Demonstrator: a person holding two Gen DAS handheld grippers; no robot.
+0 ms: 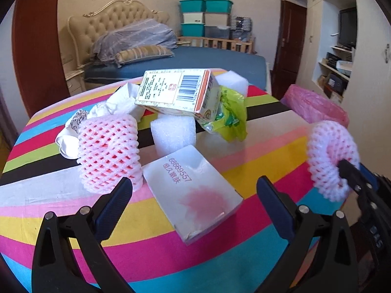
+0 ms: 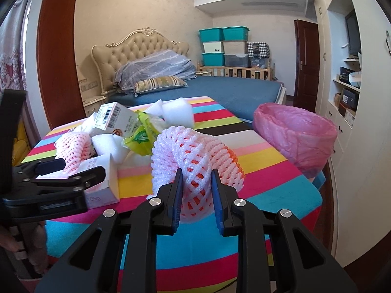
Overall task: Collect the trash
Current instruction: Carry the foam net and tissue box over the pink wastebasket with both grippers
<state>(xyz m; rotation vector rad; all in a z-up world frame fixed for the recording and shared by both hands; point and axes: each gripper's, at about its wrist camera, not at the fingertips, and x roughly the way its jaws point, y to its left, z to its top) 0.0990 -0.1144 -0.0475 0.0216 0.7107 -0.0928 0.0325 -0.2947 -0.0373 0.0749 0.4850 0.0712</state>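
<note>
Striped table (image 2: 268, 161), trash heaped at its far left. Pink-lined bin (image 2: 295, 134) off the table's far right edge. Your right gripper (image 2: 196, 185) is clenched on a pink foam net (image 2: 195, 151), pinching one thin wall; the mesh may spring loose before the bin. Your left gripper (image 1: 193, 195) hangs released over the near white box (image 1: 193, 190); the neighbouring foam net (image 1: 108, 151) could snag a finger as you close.

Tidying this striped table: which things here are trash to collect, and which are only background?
Job: foam net in right gripper, second foam net, white box, carton, pink-lined bin.
Background: bed, storage boxes, television.
</note>
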